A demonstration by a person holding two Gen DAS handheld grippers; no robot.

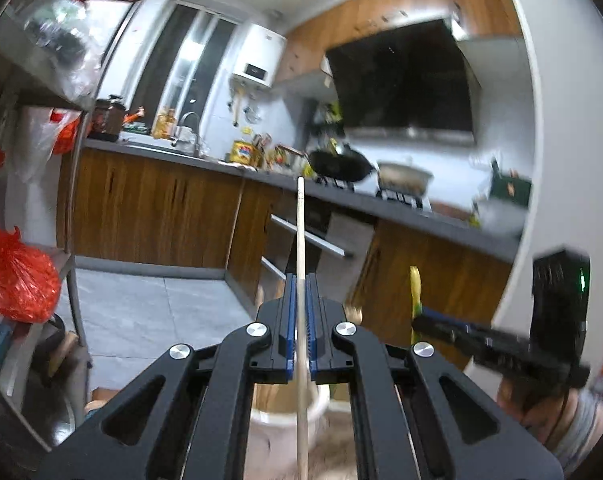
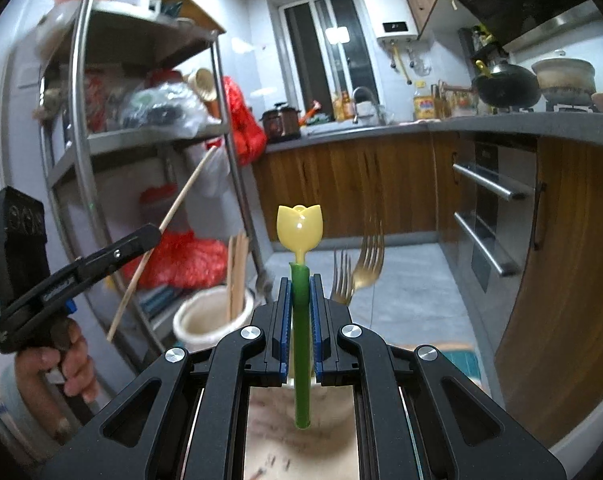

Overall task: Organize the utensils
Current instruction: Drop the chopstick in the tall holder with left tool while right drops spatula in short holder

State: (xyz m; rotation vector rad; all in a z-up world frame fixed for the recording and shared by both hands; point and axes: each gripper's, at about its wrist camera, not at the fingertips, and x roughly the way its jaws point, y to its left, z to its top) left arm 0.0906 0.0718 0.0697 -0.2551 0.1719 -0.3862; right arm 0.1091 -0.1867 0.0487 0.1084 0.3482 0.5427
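Note:
My left gripper is shut on a single wooden chopstick that points up and forward; the gripper and chopstick also show at the left of the right wrist view. My right gripper is shut on the green stem of a yellow tulip-shaped spoon; it also shows in the left wrist view. A white cup holds several wooden chopsticks, just left of my right gripper. Two forks stand just right of it. The white cup lies below my left gripper.
A metal shelf rack with bags stands at the left. Wooden cabinets under a grey counter run along the back and right, with a sink, bottles, a wok and a pot. Grey tiled floor lies ahead.

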